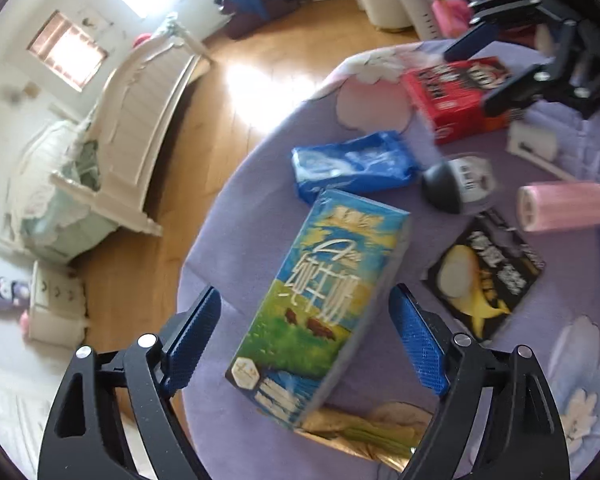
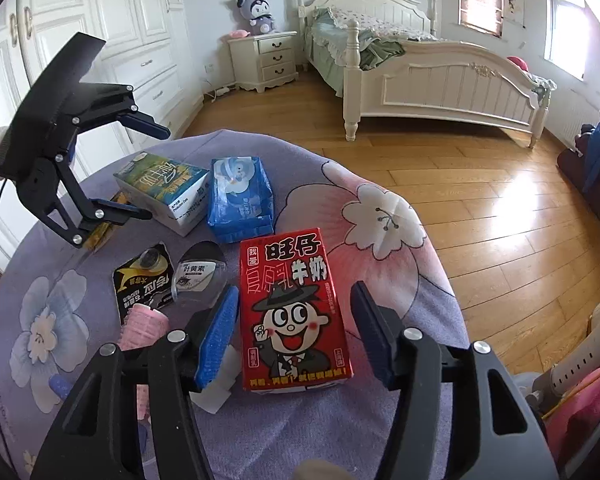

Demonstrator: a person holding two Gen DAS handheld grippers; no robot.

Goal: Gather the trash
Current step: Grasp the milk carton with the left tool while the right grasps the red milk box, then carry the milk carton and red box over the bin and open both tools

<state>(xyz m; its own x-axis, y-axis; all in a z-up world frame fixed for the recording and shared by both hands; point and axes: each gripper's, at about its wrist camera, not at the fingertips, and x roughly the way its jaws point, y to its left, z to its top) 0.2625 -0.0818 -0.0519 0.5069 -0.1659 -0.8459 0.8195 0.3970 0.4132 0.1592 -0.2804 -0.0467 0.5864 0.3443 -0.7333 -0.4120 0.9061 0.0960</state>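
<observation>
A blue-green milk carton [image 1: 324, 292] lies on the purple floral tablecloth [image 1: 228, 240] between the fingers of my left gripper [image 1: 304, 312]. Both pads stand off its sides, so the gripper is open. A red milk box [image 2: 292, 308] lies between the fingers of my right gripper [image 2: 296, 300]. The left pad is close to it and the right pad is clear of it, so this gripper is also open. In the right wrist view, the left gripper [image 2: 156, 174] hangs over the carton [image 2: 164, 192].
Also on the cloth are a blue tissue pack [image 1: 352, 164], a black snack packet [image 1: 484, 276], a clear blister pack [image 1: 460, 184], a pink roll [image 1: 560, 208] and a gold wrapper [image 1: 360, 432]. A white bed [image 2: 440, 76] and wood floor lie beyond the table edge.
</observation>
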